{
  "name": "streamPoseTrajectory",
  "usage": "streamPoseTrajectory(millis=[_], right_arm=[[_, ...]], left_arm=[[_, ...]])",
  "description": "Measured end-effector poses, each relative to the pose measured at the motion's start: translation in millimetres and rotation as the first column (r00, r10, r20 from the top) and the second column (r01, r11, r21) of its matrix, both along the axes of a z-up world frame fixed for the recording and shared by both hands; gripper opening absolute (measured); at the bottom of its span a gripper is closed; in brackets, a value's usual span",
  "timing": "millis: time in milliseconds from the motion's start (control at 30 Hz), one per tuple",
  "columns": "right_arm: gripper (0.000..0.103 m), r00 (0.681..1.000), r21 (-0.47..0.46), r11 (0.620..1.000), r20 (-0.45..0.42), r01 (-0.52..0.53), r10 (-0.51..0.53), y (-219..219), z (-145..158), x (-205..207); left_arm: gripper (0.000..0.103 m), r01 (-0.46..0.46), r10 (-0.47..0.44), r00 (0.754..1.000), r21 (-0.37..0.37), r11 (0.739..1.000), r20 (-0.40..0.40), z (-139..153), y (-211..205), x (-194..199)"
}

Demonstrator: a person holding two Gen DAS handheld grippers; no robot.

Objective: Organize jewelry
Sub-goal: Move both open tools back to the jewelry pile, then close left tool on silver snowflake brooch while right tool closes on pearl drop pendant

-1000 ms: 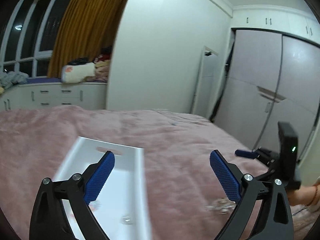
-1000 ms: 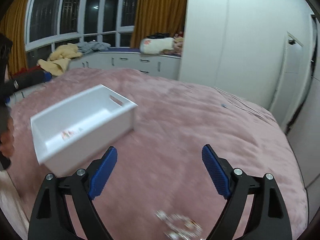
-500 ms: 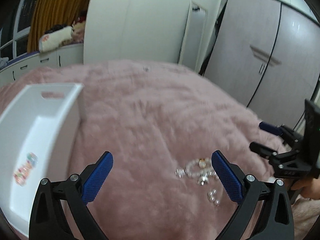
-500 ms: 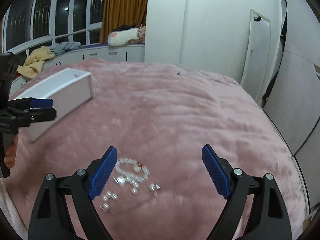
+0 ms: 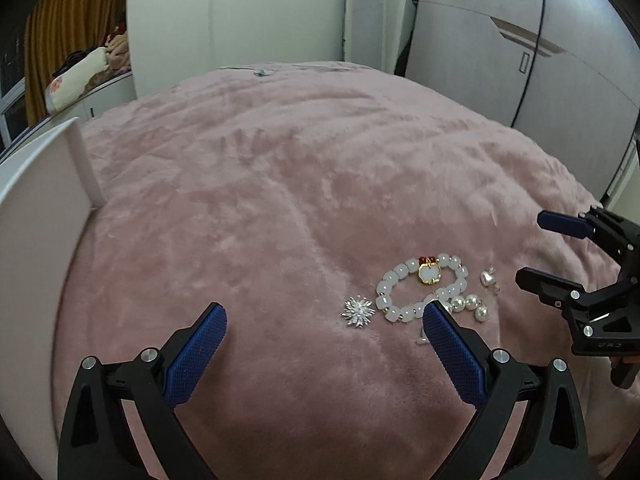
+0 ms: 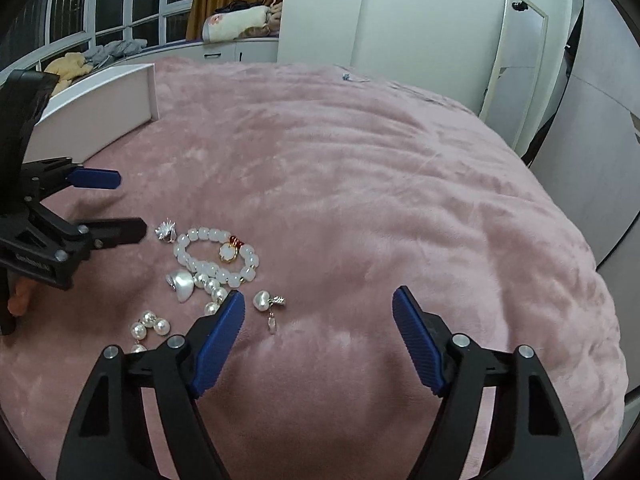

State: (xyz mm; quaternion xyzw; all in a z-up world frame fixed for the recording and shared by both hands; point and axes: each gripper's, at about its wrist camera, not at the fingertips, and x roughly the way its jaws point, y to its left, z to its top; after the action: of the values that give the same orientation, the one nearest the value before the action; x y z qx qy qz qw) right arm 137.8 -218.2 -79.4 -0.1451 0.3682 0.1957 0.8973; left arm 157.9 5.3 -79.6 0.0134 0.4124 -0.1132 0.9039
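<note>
- Both my tongs gape empty: left gripper (image 5: 322,320), right gripper (image 6: 318,306).
- The bead bracelet (image 6: 216,254) lies just left of my right tongs; white box (image 6: 92,114) far left.
- I'd nip one bead, then lift slowly.

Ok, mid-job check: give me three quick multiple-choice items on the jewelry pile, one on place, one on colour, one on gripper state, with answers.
1. The silver starburst brooch lies where relative to the white bead bracelet, in the left wrist view?
A. left of it
B. inside it
C. in the white box

2. The blanket is:
A. grey
B. pink
C. blue

3. The left gripper and right gripper are:
A. both shut
B. one holding pearls
C. both open, empty

Answers: 1 A, the brooch sits on the blanket beside the beads. 2 B, pink plush throughout. 3 C, a wide gap shows between each pair of pads.
</note>
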Motion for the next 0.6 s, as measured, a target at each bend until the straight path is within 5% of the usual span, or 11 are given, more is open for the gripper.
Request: streamPoseTrajectory(millis=[200, 267, 433, 600], right_arm=[[0.065, 0.999, -0.023, 1.0, -0.035, -0.012, 0.011, 5.0, -10.0, 3.6], [0.062, 0.999, -0.026, 1.0, -0.052, -0.013, 0.011, 7.0, -14.4, 7.4], [0.054, 0.996, -0.031, 0.999, -0.089, -0.022, 0.019, 13.0, -22.7, 12.5], [0.046, 0.993, -0.03, 0.999, -0.112, -0.038, 0.034, 17.7, -25.9, 15.1]], left_arm=[[0.094, 0.036, -0.036, 0.999, 0.001, 0.999, -0.027, -12.4, -8.1, 9.2], [0.077, 0.048, -0.048, 0.998, 0.005, 0.999, -0.039, -15.6, -10.6, 12.0], [0.073, 0.058, -0.058, 0.997, 0.007, 0.998, -0.049, -21.5, -12.3, 16.6], [0.046, 0.074, -0.075, 0.996, -0.025, 0.997, -0.056, -22.2, -11.0, 21.5]])
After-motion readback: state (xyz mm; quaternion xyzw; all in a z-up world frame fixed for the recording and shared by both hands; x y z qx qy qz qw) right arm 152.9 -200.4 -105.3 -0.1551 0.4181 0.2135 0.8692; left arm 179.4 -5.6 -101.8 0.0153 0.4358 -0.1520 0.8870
